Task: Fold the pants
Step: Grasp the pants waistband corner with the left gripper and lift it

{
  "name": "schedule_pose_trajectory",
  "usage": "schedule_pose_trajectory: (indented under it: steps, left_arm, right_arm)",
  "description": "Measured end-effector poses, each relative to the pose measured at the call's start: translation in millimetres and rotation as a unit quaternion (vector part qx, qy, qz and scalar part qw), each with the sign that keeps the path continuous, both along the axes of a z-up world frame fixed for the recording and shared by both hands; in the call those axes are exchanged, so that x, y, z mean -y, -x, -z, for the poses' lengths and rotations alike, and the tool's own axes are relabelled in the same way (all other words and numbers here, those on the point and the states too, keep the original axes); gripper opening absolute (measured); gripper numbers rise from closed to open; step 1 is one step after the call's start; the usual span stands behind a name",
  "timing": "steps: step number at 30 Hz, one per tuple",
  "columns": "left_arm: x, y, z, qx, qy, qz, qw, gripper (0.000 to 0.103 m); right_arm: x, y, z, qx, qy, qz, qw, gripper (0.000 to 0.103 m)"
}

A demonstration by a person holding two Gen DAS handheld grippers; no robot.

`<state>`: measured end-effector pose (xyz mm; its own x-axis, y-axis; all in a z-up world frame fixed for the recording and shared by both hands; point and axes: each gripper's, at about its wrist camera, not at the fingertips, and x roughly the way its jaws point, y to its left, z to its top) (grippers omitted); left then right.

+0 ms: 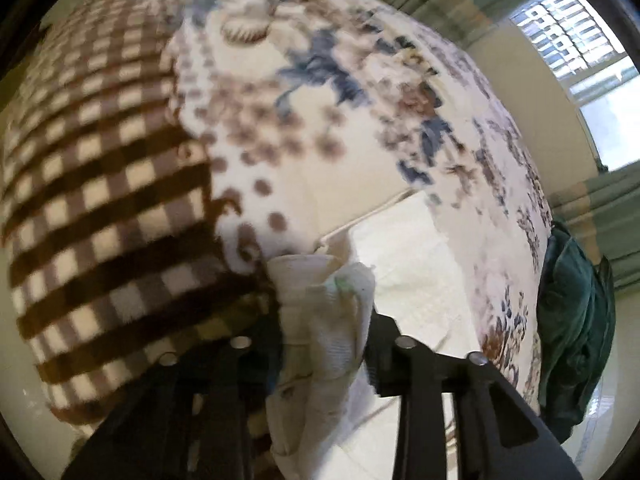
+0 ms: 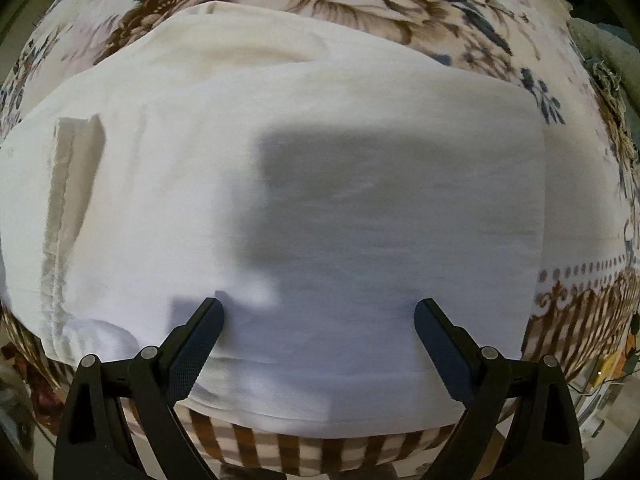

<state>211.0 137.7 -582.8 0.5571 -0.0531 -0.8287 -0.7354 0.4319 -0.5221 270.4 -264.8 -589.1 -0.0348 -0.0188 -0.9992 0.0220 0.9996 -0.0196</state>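
Pinching a bunched white end of the pants (image 1: 324, 312) at lower centre, left gripper (image 1: 320, 344) was lifting it off the bed (image 1: 100, 184), probably to fold over, while right gripper (image 2: 319, 320) hovered spread above the flat body.

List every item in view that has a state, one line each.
left tongs: shut on a bunched white edge of the pants, lifted.
right tongs: open, over the pants, gripping nothing.
pants: white, spread flat on the blanket, partly folded.
blanket: floral and checked, spread out under the pants.
green cloth: crumpled in a heap beside the blanket.
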Motion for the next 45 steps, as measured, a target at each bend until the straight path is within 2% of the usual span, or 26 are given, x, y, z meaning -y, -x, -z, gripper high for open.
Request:
schedule_pose_trajectory:
  steps: [1, 3, 4, 6, 8, 11, 14, 17, 21, 28, 34, 36, 39, 45]
  left_arm:
    - [-7, 0, 11, -0.003, 0.021, -0.009, 0.9997, 0.041]
    - [-11, -3, 22, 0.009, 0.047, -0.019, 0.9987, 0.041]
    - [-11, -5, 20, 0.009, 0.037, -0.014, 0.9992, 0.040]
    - [1, -9, 3, 0.002, -0.026, 0.018, 0.9995, 0.029]
    - [15, -12, -18, -0.002, -0.085, 0.047, 0.9953, 0.024]
    - [33, -12, -46, -0.007, -0.142, 0.071, 0.9873, 0.022]
    - [50, -13, -70, -0.004, -0.181, 0.093, 0.9790, 0.020]
    - [78, -15, -98, 0.008, -0.227, 0.130, 0.9652, 0.020]
    - [110, -21, -124, 0.022, -0.265, 0.161, 0.9506, 0.019]
    - [181, -21, -173, 0.067, -0.278, 0.220, 0.9324, 0.018]
    - [254, -23, -191, 0.080, -0.281, 0.280, 0.9146, 0.018]
    - [277, -25, -192, 0.082, -0.274, 0.299, 0.9102, 0.018]
    - [320, -28, -190, 0.085, -0.267, 0.337, 0.8989, 0.018]
    - [413, -34, -158, 0.074, -0.240, 0.423, 0.8707, 0.017]
  right_arm:
    - [2, -4, 4, 0.000, 0.000, -0.001, 1.000, 0.098]
    - [8, -6, 6, 0.001, -0.006, -0.001, 1.000, 0.098]
    - [8, -5, 5, 0.001, -0.007, -0.001, 1.000, 0.098]
    - [13, -5, 5, 0.000, -0.007, 0.001, 1.000, 0.098]
    - [20, -2, 3, -0.001, -0.006, 0.002, 1.000, 0.098]
    - [31, 0, 4, -0.002, -0.004, 0.008, 1.000, 0.098]
    - [43, -2, 2, 0.000, -0.002, 0.012, 1.000, 0.098]
    - [60, -4, 0, 0.002, -0.004, 0.019, 1.000, 0.098]
    - [90, -9, -8, 0.005, -0.018, 0.041, 0.999, 0.098]
    - [164, -10, -29, 0.019, -0.046, 0.083, 0.995, 0.098]
    - [262, 1, -40, 0.022, -0.069, 0.150, 0.986, 0.098]
    - [294, 11, -44, 0.025, -0.069, 0.172, 0.982, 0.098]
    - [345, 29, -41, 0.024, -0.068, 0.208, 0.976, 0.098]
    - [439, 79, -24, 0.012, -0.057, 0.281, 0.958, 0.098]
